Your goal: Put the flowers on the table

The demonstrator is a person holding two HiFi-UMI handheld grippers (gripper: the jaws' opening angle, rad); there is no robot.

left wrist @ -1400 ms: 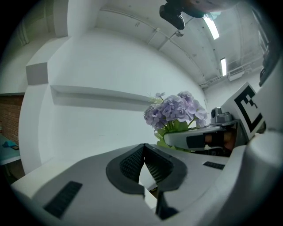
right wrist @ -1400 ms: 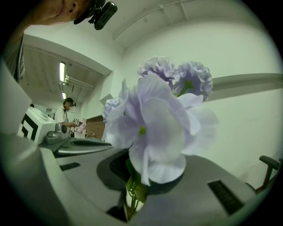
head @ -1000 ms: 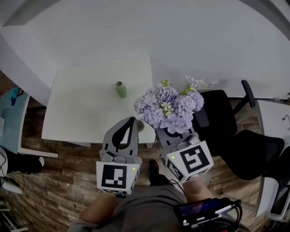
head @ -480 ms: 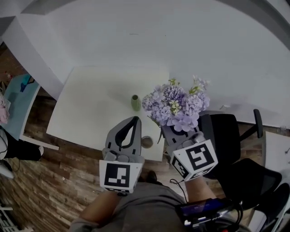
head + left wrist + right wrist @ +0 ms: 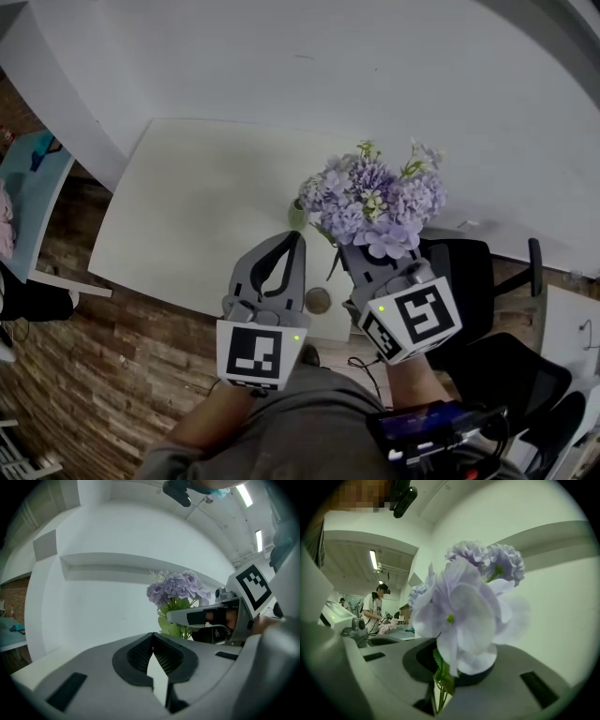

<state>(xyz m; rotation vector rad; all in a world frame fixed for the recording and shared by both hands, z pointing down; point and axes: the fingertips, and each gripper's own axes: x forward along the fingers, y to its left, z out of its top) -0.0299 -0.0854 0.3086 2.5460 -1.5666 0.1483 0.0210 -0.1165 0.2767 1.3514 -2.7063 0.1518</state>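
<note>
A bunch of pale purple flowers with green leaves stands up from my right gripper, which is shut on the stems. The blooms fill the right gripper view and hide the jaw tips there. They hang over the near right corner of the white table. A small green vase stands on the table, half hidden behind the blooms. My left gripper is beside the right one, shut and holding nothing. The flowers show to its right.
A black office chair stands right of the table. A small round brown thing sits at the table's near edge. A light blue desk is at the far left, over wood flooring. A person stands far behind.
Both grippers and the flowers have come forward, from beside the chair to over the table's near right corner. The vase now sits partly behind the blooms.
</note>
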